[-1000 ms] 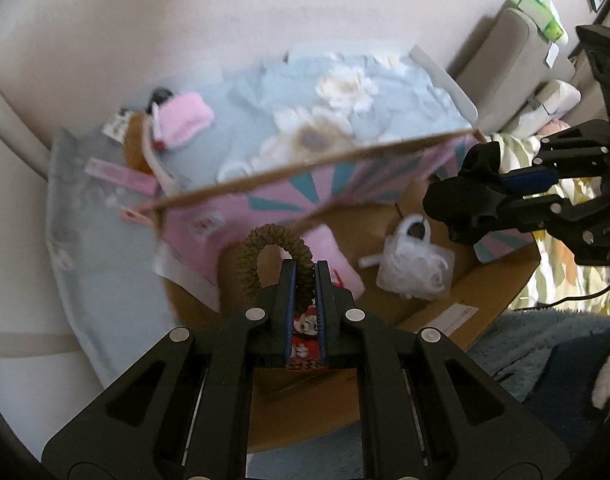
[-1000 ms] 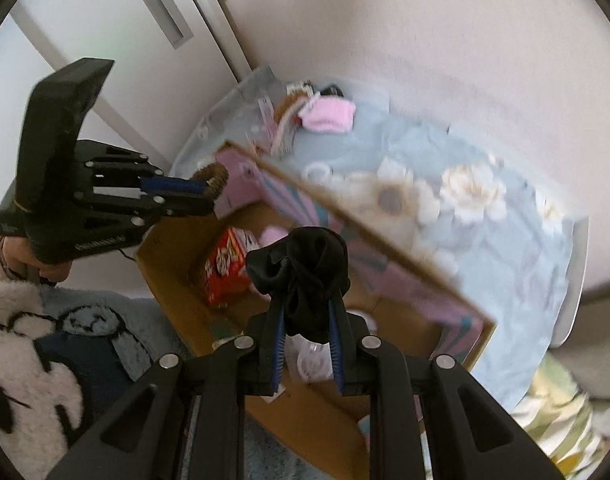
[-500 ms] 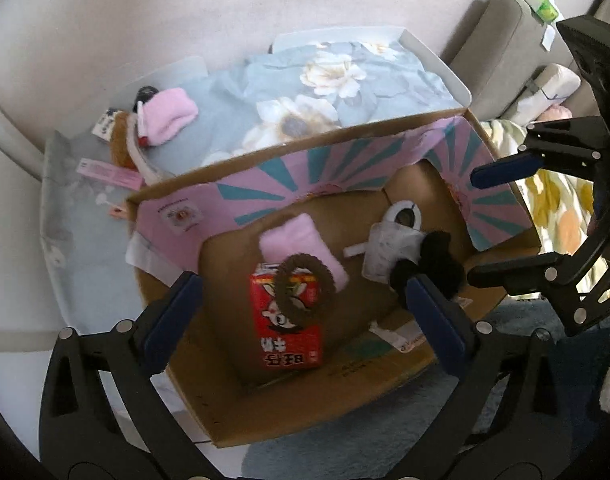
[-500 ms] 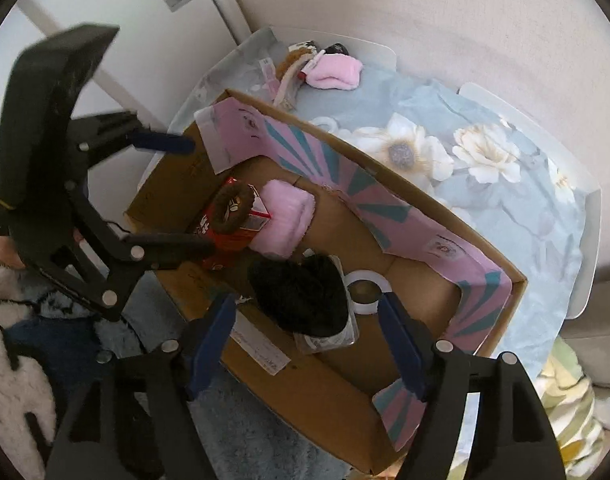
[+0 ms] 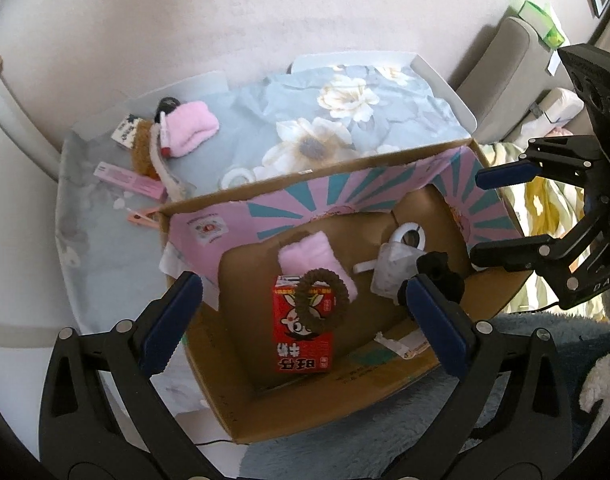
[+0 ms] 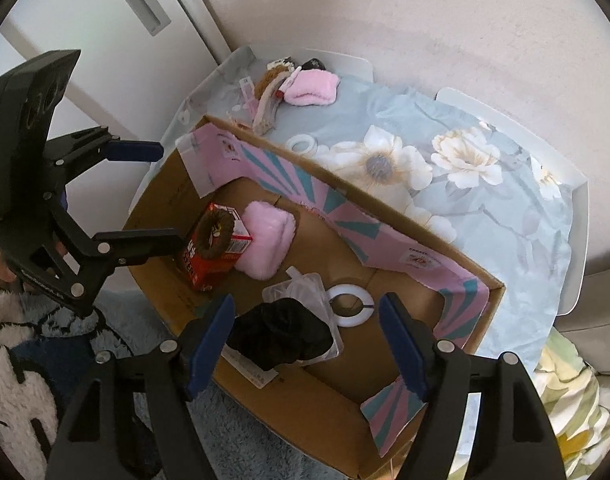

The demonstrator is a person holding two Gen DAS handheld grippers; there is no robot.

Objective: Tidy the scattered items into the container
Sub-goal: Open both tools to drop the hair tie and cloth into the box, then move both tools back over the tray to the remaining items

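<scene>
A cardboard box with pink and teal flaps sits on blue carpet. Inside, a brown hair tie lies on a red carton beside a pink fluffy pad. A black scrunchie lies on a clear plastic pouch with a white ring. My left gripper and right gripper hang open and empty above the box.
On the floral cloth behind the box lie a pink fluffy item, a brown hairband, pink sticks, a tape ring and small bits. A grey sofa stands at right.
Both grippers opened: the left let the brown hair tie fall onto the red carton, the right let the black scrunchie fall onto the pouch. Both have since pulled back slightly.
</scene>
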